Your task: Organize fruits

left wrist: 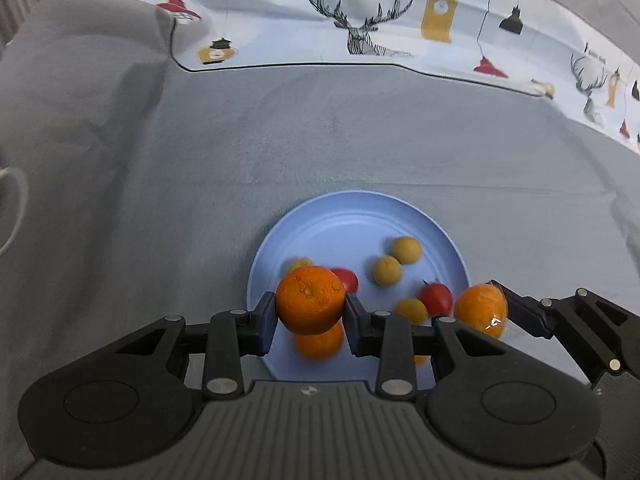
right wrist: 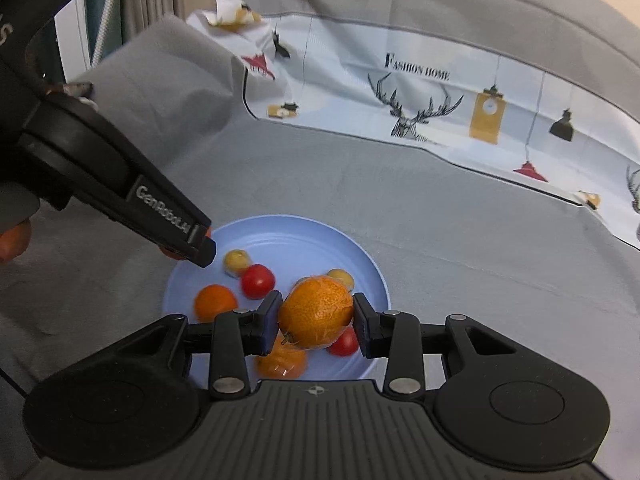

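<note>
While clamped, oranges (left wrist: 310,304) above plate (left wrist: 360,216).

One blue plate (left wrist: 360,204), folks! Four oranges (left wrist: 310,304) (left wrist: 480,312) (left wrist: 320,346) (right wrist: 280,364). Two red tomatoes (left wrist: 347,278) (left wrist: 436,298). Four small yellow fruits (left wrist: 406,250) (left wrist: 387,270) (left wrist: 412,310) (left wrist: 298,263): two at the plate's one o'clock, one at four, one at ten.

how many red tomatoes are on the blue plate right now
2. One red tomato lies just behind the orange held in the left gripper; the other red tomato lies near the blue plate's right side. More may hide behind the grippers.
</note>
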A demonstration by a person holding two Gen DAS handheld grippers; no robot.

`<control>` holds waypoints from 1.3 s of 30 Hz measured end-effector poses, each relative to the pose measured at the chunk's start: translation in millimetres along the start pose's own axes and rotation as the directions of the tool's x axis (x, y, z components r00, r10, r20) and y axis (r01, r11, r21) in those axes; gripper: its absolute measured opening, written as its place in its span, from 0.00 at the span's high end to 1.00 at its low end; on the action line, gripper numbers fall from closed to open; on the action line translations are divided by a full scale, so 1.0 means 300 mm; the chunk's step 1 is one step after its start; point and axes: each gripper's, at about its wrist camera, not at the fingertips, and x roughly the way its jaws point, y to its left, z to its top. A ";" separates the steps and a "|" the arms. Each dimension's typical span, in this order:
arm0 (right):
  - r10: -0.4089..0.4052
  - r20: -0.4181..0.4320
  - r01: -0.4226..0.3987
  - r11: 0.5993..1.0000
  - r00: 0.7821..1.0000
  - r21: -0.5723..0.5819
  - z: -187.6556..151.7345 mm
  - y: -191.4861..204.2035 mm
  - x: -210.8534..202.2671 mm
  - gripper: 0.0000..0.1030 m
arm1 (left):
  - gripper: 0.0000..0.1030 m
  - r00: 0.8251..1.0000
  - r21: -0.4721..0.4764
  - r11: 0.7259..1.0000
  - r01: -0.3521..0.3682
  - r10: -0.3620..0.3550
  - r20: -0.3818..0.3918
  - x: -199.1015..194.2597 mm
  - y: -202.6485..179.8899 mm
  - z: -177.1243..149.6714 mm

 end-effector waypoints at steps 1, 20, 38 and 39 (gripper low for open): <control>-0.002 -0.007 0.002 1.000 1.000 -0.005 0.004 -0.004 0.026 0.62 | 0.62 1.000 0.009 1.000 -0.013 0.013 0.003 0.020 0.000 0.011; -0.083 -0.017 0.083 0.996 0.996 0.025 -0.089 0.073 -0.216 0.03 | 0.00 0.998 0.051 0.997 -0.055 0.054 0.016 -0.232 -0.041 -0.176; -0.203 0.171 0.204 0.979 0.964 0.015 -0.190 0.205 -0.553 0.01 | 0.00 0.982 0.011 0.996 -0.084 0.081 0.169 -0.530 -0.079 -0.460; -0.209 0.177 0.210 0.978 0.962 0.014 -0.194 0.208 -0.563 0.01 | 0.00 0.981 0.013 0.996 -0.089 0.085 0.176 -0.537 -0.083 -0.467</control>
